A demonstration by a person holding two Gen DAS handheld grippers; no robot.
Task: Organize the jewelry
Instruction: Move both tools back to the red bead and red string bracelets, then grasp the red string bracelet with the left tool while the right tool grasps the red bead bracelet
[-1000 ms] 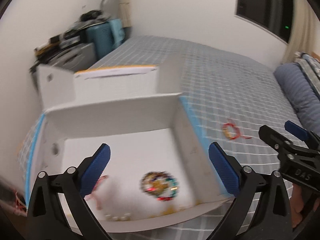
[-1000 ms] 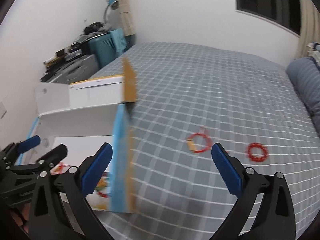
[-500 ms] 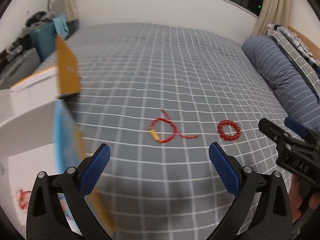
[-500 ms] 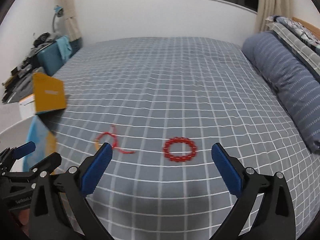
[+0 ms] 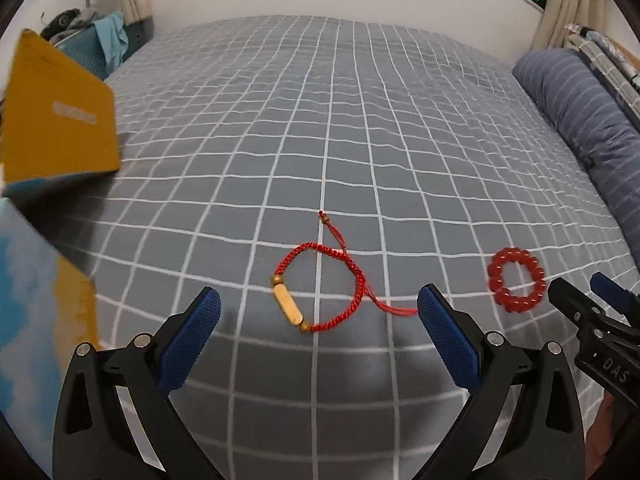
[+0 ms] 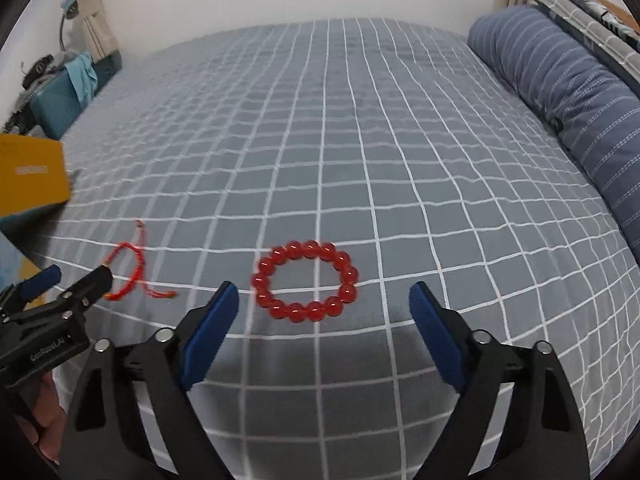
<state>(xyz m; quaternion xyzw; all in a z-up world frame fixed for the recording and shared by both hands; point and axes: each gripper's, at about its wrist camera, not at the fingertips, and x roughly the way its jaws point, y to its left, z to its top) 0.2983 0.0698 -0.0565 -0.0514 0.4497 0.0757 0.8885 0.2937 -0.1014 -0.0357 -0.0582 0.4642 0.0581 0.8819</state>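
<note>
A red braided cord bracelet with a gold tube bead (image 5: 320, 288) lies on the grey checked bedspread (image 5: 340, 120), just ahead of my open, empty left gripper (image 5: 318, 316). A red bead bracelet (image 6: 305, 281) lies to its right, just ahead of my open, empty right gripper (image 6: 323, 312). The bead bracelet also shows in the left wrist view (image 5: 517, 280), and the cord bracelet in the right wrist view (image 6: 130, 272). The open cardboard box with a yellow flap (image 5: 56, 120) stands at the left; its inside is hidden.
A blue striped pillow (image 6: 568, 92) lies along the bed's right side. A teal case and clutter (image 6: 60, 96) stand beyond the bed's far left corner. White wall behind. The right gripper's tip (image 5: 580, 312) shows at the right of the left wrist view.
Both grippers swung right, away from the box interior, and came down closer to the two red bracelets on the bed. Both stayed open.
</note>
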